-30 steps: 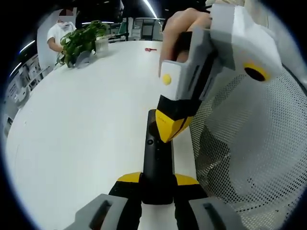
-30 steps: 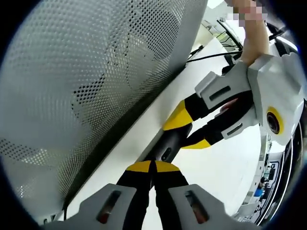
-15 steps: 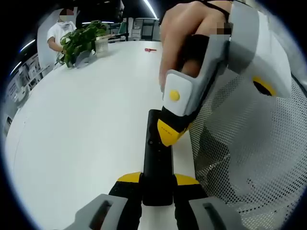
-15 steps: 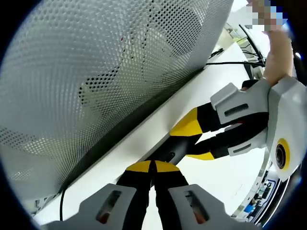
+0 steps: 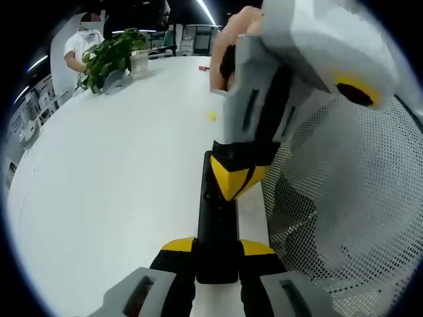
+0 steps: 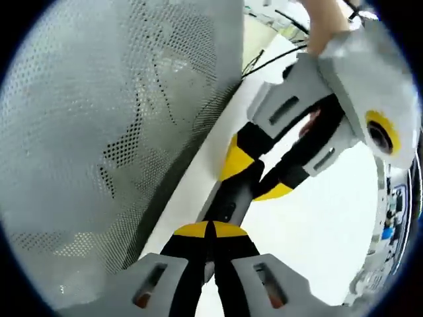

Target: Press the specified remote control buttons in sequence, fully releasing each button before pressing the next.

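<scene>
A black remote control (image 5: 217, 221) lies lengthwise on the white table (image 5: 119, 172), its near end clamped between the yellow pads of my left gripper (image 5: 217, 249). My right gripper (image 5: 232, 181) comes down from the upper right with its yellow tips together, resting on the remote's upper face near a small button. In the right gripper view my own jaws (image 6: 211, 230) are shut, tips against the remote (image 6: 230, 198). Beyond them the left gripper (image 6: 254, 178) holds the remote's other end. Whether a button is pushed down I cannot tell.
A white perforated mesh basket (image 5: 344, 198) stands close along the remote's right side, its wall (image 6: 119, 132) large in the right gripper view. Far across the table are a potted plant (image 5: 109, 56), a person (image 5: 79, 43) and a small red object (image 5: 206, 67). Cables (image 6: 277, 46) lie past the basket.
The right gripper has rolled about its tips, so its body now leans differently over the remote; its tips stay on the same part. Left gripper and remote have not moved.
</scene>
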Action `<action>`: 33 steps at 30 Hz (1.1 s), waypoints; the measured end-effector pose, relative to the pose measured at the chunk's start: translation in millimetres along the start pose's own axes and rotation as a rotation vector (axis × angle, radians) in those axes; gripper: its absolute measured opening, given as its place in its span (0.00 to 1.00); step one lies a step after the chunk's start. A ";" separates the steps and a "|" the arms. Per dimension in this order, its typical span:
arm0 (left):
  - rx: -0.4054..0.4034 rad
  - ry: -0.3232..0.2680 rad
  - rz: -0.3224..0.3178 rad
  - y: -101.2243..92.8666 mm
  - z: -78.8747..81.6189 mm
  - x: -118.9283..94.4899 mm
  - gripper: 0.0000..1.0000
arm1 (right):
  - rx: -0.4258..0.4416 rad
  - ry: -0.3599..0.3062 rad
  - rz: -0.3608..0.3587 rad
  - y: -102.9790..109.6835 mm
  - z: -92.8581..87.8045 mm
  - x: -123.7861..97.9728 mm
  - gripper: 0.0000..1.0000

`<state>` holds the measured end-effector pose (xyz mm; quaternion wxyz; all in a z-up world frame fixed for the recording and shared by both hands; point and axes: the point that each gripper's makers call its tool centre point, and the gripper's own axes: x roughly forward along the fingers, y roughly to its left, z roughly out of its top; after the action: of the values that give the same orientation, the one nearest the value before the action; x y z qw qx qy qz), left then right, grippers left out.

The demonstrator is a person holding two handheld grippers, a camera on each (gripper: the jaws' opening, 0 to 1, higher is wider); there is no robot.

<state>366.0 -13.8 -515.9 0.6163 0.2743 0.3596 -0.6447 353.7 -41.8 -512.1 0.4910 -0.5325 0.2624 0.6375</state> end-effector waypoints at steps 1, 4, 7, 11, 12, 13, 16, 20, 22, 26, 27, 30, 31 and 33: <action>0.000 0.000 0.000 0.0 0.1 0.0 0.24 | 0.050 -0.020 0.011 -0.8 0.2 -0.3 0.00; -0.001 -0.001 0.000 -0.2 0.5 -0.1 0.24 | 0.143 -0.038 -0.021 -10.4 -2.6 -3.4 0.00; -0.001 -0.003 -0.001 0.2 0.1 0.1 0.24 | 0.200 -0.042 -0.022 -15.7 -4.8 -5.3 0.00; -0.001 -0.003 -0.001 0.0 0.5 -0.1 0.24 | 0.231 -0.043 0.017 -15.6 -6.1 -2.8 0.00; -0.001 -0.004 -0.001 0.0 0.6 0.0 0.24 | 0.225 -0.042 0.023 -14.7 -5.6 -2.4 0.00; -0.001 -0.004 -0.001 -0.1 0.6 0.0 0.24 | 0.216 -0.041 0.027 -13.9 -5.1 -3.2 0.00; -0.002 -0.005 -0.001 -0.2 0.9 0.0 0.24 | 0.066 -0.035 0.042 -12.8 -4.1 -3.0 0.00; -0.004 -0.006 -0.002 -0.3 1.2 0.0 0.24 | -0.178 0.010 0.023 -10.4 -3.5 -2.1 0.00; -0.008 -0.008 -0.002 -0.3 1.4 0.0 0.24 | -0.318 0.043 0.004 -9.9 -3.6 -0.4 0.00; -0.005 -0.007 -0.003 -0.1 1.3 0.2 0.24 | -0.364 0.077 0.014 -9.3 -3.9 0.2 0.00; -0.004 -0.006 -0.003 0.1 1.0 0.3 0.24 | -0.365 0.077 0.015 -9.5 -4.0 0.0 0.00; -0.004 -0.007 -0.003 1.0 0.1 0.8 0.24 | -0.369 0.079 0.016 -10.1 -4.3 0.1 0.00; -0.004 -0.007 -0.003 1.2 0.0 1.0 0.24 | -0.333 0.070 0.014 -10.5 -4.2 -0.2 0.00; -0.004 -0.006 -0.003 1.1 0.1 0.8 0.24 | -0.239 0.036 0.020 -11.2 -4.3 0.1 0.00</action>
<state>367.0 -14.3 -516.6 0.6171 0.2705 0.3592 -0.6457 365.7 -41.1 -511.4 0.4128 -0.5959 0.1986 0.6596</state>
